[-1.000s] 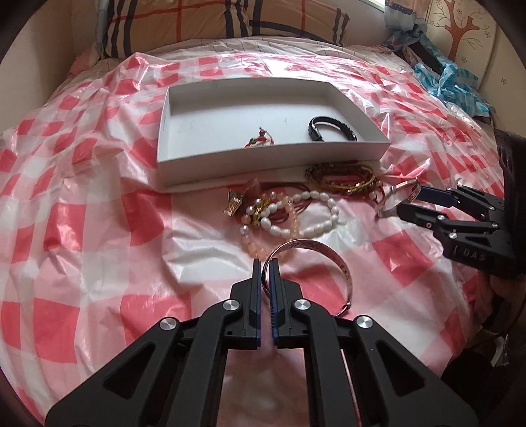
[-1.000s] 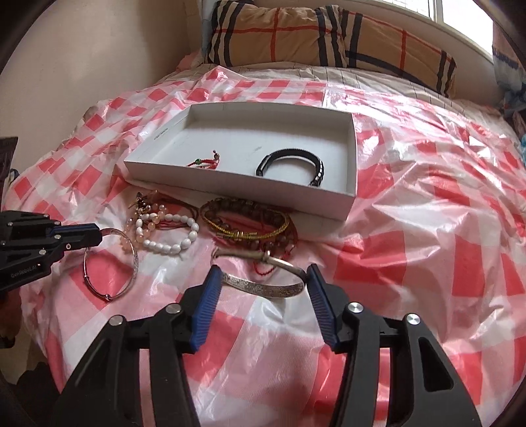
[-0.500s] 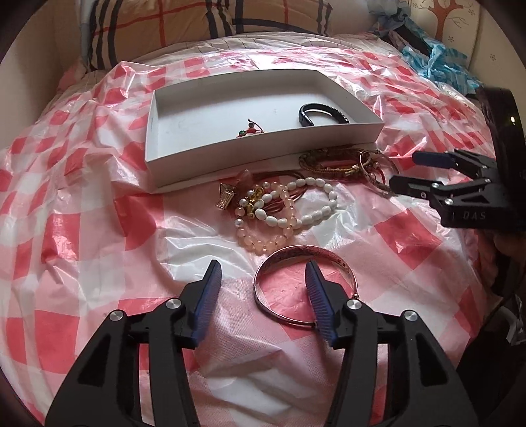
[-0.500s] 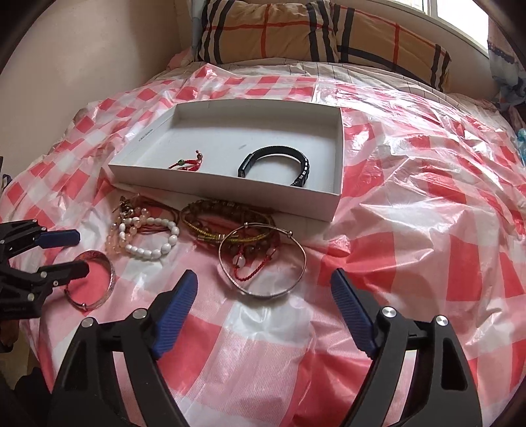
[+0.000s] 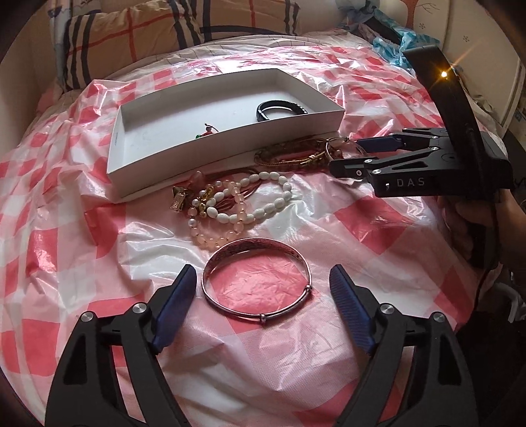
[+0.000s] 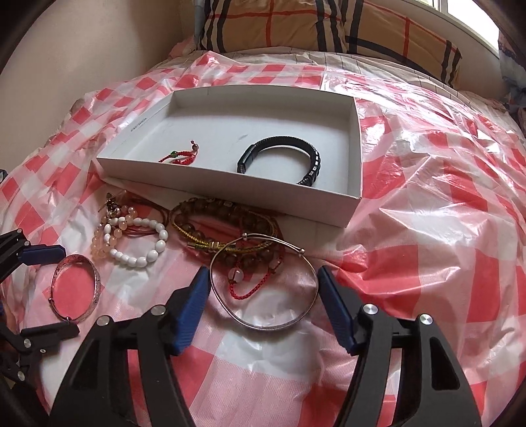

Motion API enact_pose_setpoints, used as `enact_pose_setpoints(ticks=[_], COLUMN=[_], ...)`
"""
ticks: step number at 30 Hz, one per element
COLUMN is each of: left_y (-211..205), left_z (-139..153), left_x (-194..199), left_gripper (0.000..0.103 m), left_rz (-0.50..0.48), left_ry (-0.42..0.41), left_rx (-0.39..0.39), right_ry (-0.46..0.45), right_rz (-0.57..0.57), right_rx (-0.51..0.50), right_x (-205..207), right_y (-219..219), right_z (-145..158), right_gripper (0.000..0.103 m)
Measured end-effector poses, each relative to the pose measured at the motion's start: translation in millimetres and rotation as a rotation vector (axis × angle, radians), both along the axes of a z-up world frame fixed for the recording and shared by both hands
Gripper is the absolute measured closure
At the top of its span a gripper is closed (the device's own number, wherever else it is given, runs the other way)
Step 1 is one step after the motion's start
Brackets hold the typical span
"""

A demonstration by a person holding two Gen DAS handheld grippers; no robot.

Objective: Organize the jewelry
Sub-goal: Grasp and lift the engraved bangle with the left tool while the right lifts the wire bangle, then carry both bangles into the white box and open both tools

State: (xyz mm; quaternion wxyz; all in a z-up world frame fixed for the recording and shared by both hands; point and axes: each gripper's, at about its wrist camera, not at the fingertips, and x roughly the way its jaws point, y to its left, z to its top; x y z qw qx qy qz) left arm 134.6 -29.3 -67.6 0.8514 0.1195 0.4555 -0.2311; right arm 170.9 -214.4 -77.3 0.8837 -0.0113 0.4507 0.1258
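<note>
A white tray (image 5: 227, 149) (image 6: 356, 157) on the bed holds a black bracelet (image 5: 281, 108) (image 6: 282, 157) and a red cord bracelet (image 6: 179, 156). In front of it lie a white bead bracelet (image 5: 250, 200) (image 6: 141, 249), brown-gold bracelets (image 5: 292, 154) (image 6: 227, 226) and two silver bangles. My left gripper (image 5: 263, 305) is open around the wide silver bangle (image 5: 256, 279) (image 6: 74, 292), which lies flat. My right gripper (image 6: 264, 305) is open around the thin silver bangle (image 6: 263, 289), which also shows at its fingers (image 5: 378, 144).
A red-and-white checked plastic sheet (image 6: 427, 246) covers the bed. A plaid pillow (image 6: 322, 29) lies behind the tray. A wall (image 6: 82, 49) borders the left side. Blue cloth clutter (image 5: 391, 39) sits at the far right.
Both grippers opened and let go of their bangles, which now lie flat on the sheet. The left gripper's jaws have spread wider; the right ones have moved in around the thin bangle.
</note>
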Motion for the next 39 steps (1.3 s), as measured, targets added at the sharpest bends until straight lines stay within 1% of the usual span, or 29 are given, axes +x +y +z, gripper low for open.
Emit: enact_pose_setpoints(ticks=[2,4,5,6,7,10,12,14,15,16,17,19,22,29,35,39], left_y=[-3.8,-3.2,-1.6,0.3,1.7,2.6,2.7,3.5,3.9,4.1,4.4,6.4,11.1,18.9,21.2,20.8], left_z=[-2.5,-5.5,-6.7,-7.5,-8.6,-8.6,-8.8,-9.7,-9.9,-9.9,-9.5,-5.9,5.6,27.6,42.7,51.7], left_x=[-1.9,1.2,4.3,7.0,9.9,12.5,11.6,11.2,11.5,11.6,11.7,11.4,8.4,11.2,16.6,22.8], left_gripper=[0.02,0.02,0.022,0.034,0.037,0.037,0.037,0.037,0.037,0.037,0.037,0.037,0.037,0.037,0.037,0.037], left_rz=[-0.001,0.01,0.025,0.041,0.05,0.058,0.053,0.054,0.057,0.06,0.064,0.076,0.089,0.141,0.182,0.197], left_ry=[-0.011,-0.008,0.003,0.011,0.02,0.02,0.014,0.014,0.013,0.012,0.013,0.01,-0.013,-0.08,-0.14,-0.17], left_rx=[0.025,0.022,0.003,-0.016,-0.029,-0.043,-0.043,-0.05,-0.053,-0.056,-0.059,-0.073,-0.107,-0.141,-0.174,-0.182], right_ry=[-0.001,0.004,0.01,0.018,0.028,0.044,0.048,0.038,0.031,0.026,0.023,0.017,-0.012,-0.1,-0.183,-0.217], right_rz=[-0.006,-0.008,-0.007,-0.005,-0.004,-0.006,0.002,0.006,0.005,0.003,-0.007,-0.018,-0.025,-0.039,-0.036,-0.033], right_rx=[0.014,0.025,0.028,0.027,0.027,0.025,0.011,-0.005,-0.003,0.005,0.01,0.024,0.037,0.069,0.069,0.072], right_x=[-5.1,-8.3,-9.5,-10.1,-10.2,-9.2,-9.7,-11.9,-12.8,-13.5,-14.0,-15.0,-21.6,-35.4,-35.1,-33.6], right_y=[-1.3,-0.8,-0.7,0.3,1.2,2.1,4.7,6.8,6.4,5.2,3.0,-0.5,-2.5,-6.5,-4.2,-1.3], right_z=[1.7,1.9,0.6,-2.0,-5.0,-10.2,-11.1,-11.9,-12.0,-11.9,-11.0,-8.7,-0.1,26.0,51.2,63.1], right_gripper=[0.038,0.038,0.038,0.038,0.038,0.037,0.026,0.026,0.026,0.029,0.039,0.039,0.039,0.039,0.039,0.039])
